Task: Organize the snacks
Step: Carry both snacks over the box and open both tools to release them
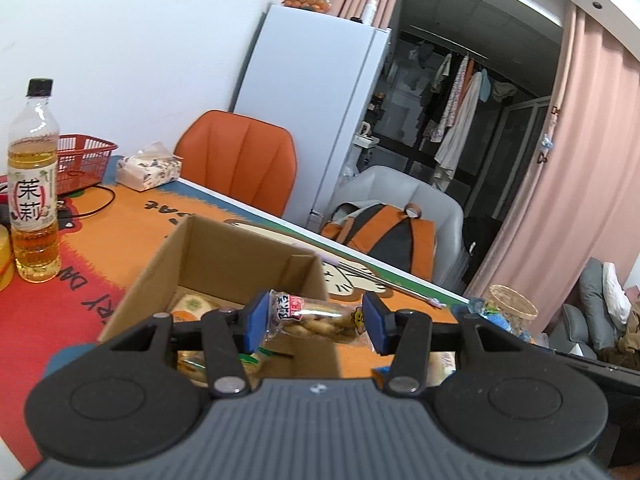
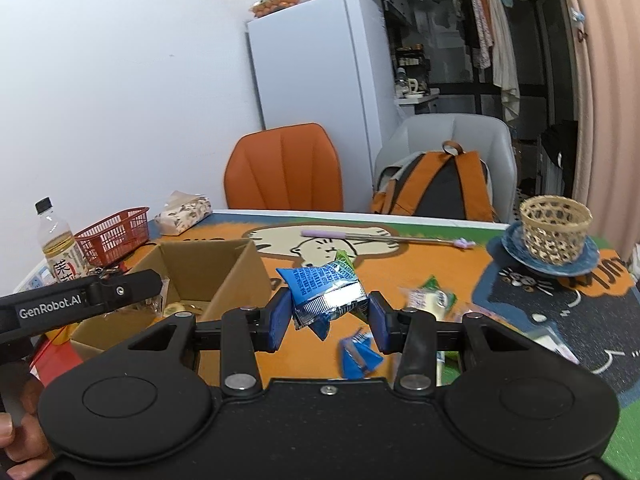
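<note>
My left gripper (image 1: 316,322) is shut on a clear packet of twisted biscuits (image 1: 316,316) and holds it over the right wall of an open cardboard box (image 1: 224,252). Round snack packets (image 1: 192,306) lie inside the box. My right gripper (image 2: 330,316) is shut on a blue and silver snack packet (image 2: 324,294), held above the table to the right of the box (image 2: 236,272). The left gripper's body (image 2: 80,300) reaches over the box in the right wrist view. More packets lie on the mat: a blue one (image 2: 358,356) and a green and white one (image 2: 430,300).
A tea bottle (image 1: 34,188), a red basket (image 1: 82,162) and a tissue pack (image 1: 148,168) stand at the table's left. A woven basket on a blue plate (image 2: 554,232) stands at the right. A purple-handled stick (image 2: 384,238) lies across the back. Orange and grey chairs stand behind.
</note>
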`<state>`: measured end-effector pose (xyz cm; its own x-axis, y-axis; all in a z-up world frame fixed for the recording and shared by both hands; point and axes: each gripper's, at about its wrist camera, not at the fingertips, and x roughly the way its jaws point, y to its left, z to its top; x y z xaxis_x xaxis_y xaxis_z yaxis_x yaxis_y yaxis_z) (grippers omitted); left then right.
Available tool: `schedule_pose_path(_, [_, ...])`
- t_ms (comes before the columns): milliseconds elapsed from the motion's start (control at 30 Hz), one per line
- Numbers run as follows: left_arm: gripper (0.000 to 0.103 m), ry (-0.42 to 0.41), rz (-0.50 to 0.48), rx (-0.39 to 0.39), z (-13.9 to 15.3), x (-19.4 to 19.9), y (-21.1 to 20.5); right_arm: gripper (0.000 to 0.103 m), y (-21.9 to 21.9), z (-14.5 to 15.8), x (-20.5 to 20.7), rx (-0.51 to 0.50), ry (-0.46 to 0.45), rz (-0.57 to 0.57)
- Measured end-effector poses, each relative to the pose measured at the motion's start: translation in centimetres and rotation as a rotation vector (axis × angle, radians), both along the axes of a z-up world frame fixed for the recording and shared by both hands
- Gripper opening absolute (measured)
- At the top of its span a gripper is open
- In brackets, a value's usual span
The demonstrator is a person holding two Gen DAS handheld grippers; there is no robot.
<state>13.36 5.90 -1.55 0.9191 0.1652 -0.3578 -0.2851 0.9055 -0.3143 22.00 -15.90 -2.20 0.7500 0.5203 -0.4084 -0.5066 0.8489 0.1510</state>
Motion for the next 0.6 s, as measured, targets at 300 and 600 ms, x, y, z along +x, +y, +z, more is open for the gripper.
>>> schedule_pose_path(300, [0.049,0.015,0.036,-0.034,-0.6,0.6,3.0,0.042,2.4,0.2,0.3,-0.019,-0.003,0.026])
schedule_pose_path(600, [0.050,0.032,0.046,-0.076,-1.3,1.1,5.0,0.042,4.7,0.6,0.8,-0.032,-0.005,0.051])
